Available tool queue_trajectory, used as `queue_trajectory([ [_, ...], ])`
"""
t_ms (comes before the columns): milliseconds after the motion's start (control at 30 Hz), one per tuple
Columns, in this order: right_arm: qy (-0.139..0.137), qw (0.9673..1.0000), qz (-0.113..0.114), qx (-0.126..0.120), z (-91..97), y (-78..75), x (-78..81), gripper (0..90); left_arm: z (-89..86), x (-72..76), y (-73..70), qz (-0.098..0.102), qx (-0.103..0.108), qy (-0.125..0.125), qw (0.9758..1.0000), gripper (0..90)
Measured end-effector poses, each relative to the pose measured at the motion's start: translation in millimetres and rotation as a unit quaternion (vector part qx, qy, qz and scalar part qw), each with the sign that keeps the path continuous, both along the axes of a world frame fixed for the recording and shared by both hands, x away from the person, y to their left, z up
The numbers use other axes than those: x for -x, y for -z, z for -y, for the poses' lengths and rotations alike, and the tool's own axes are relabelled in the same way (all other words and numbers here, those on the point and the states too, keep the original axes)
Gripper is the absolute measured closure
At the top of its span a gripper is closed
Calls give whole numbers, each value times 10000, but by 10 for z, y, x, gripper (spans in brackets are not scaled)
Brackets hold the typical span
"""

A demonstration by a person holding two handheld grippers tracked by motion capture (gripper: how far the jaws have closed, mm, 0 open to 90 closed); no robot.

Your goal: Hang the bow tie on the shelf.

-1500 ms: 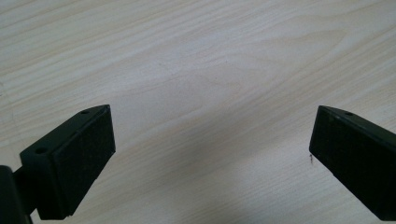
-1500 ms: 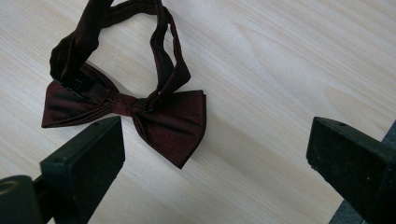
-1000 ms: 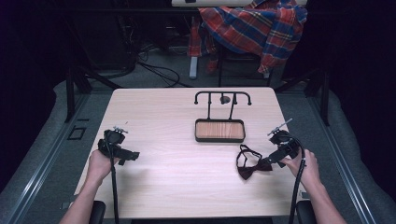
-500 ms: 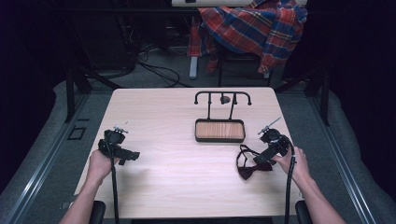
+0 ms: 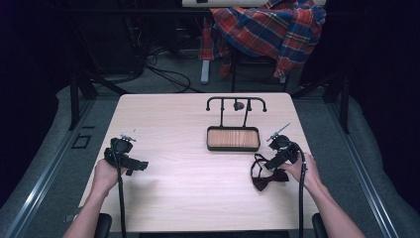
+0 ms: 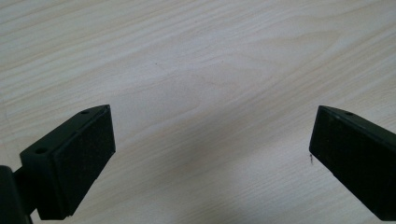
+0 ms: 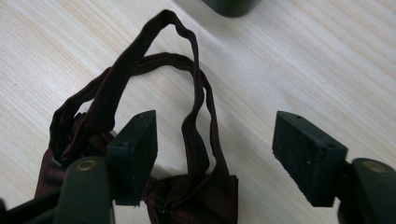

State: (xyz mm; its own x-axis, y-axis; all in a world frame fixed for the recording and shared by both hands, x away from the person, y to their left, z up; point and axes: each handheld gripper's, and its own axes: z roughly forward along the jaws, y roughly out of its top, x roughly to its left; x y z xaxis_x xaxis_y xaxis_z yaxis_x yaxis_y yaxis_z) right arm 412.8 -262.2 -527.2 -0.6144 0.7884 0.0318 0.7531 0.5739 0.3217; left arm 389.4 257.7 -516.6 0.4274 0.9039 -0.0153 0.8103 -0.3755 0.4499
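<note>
Right gripper (image 5: 273,161): near right of the table, held by the person's right hand, tipped down over the bow tie. Its jaws have just been closing and stand part open; the strap loop and the knot lie between them, but the pads press on nothing, so the tie is not grasped.
Bow tie (image 5: 265,174): dark maroon, lying flat on the table at near right, just near of the tray. In the right gripper view (image 7: 187,154) its thin strap curls away in a loop toward the tray corner, and one wing lies under the left jaw.
Left gripper (image 5: 130,163): near left of the table, held in the left hand. In the left gripper view its jaws stand wide apart over bare wood; released, holding nothing.
Table (image 5: 163,119): pale wood grain.
Tray (image 5: 233,138): dark rim, wood-toned floor, right of centre, under a black rack.
Rack (image 5: 236,101): curved black bar on two posts, at the far edge of the tray.
</note>
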Motion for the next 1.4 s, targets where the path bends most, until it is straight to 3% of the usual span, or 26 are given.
queue_trajectory([
  [33,-87,9999,-21,111,-6,-8,-15,383,1,1,0,-8,2,-4,10000,2],
  [200,-128,9998,47,113,-54,27,-38,474,10,4,-2,2,-21,33,10000,2],
  [367,-136,9995,-103,283,-123,97,-73,584,9,4,-4,3,-29,36,10000,2],
  [400,-251,9981,-242,516,-124,80,-88,625,12,4,-2,-4,-15,38,10000,3],
  [433,-148,9988,-162,427,-127,104,-74,642,12,5,-2,-5,-19,40,10000,2],
  [467,-334,9965,-315,697,-115,61,-102,673,11,6,-3,-6,-23,42,10000,3],
  [500,-334,9965,-315,697,-115,61,-102,673,11,6,-3,-6,-23,42,10000,3],
  [533,-154,9983,-217,524,-125,98,-78,705,9,8,-5,-3,-36,43,10000,3],
  [633,-258,9971,-312,649,-129,96,-79,767,12,10,-8,13,-55,38,10000,9],
  [667,-101,9987,-173,465,-145,125,-49,796,13,9,-6,9,-57,35,10000,9],
  [700,-101,9987,-173,465,-145,125,-49,796,13,9,-6,9,-57,35,10000,11],
  [733,-259,9972,-262,644,-139,85,-65,830,14,8,-4,1,-63,36,10000,11],
  [967,-264,9985,87,480,-203,24,15,880,8,10,-7,16,-66,46,10000,15],
  [1100,-373,9974,325,523,-245,-75,61,881,9,12,-7,16,-56,56,10000,16],
  [1167,-380,9975,403,434,-244,-122,82,882,12,14,-10,16,-50,72,10000,16],
  [1200,-372,9980,456,247,-224,-178,104,883,15,14,-10,24,-58,78,9999,17],
  [1367,-378,9971,648,113,-199,-277,160,884,18,15,-10,25,-65,81,9999,17],
  [1400,-354,9964,774,-7,-191,-326,186,884,19,15,-10,28,-63,86,9999,17],
])
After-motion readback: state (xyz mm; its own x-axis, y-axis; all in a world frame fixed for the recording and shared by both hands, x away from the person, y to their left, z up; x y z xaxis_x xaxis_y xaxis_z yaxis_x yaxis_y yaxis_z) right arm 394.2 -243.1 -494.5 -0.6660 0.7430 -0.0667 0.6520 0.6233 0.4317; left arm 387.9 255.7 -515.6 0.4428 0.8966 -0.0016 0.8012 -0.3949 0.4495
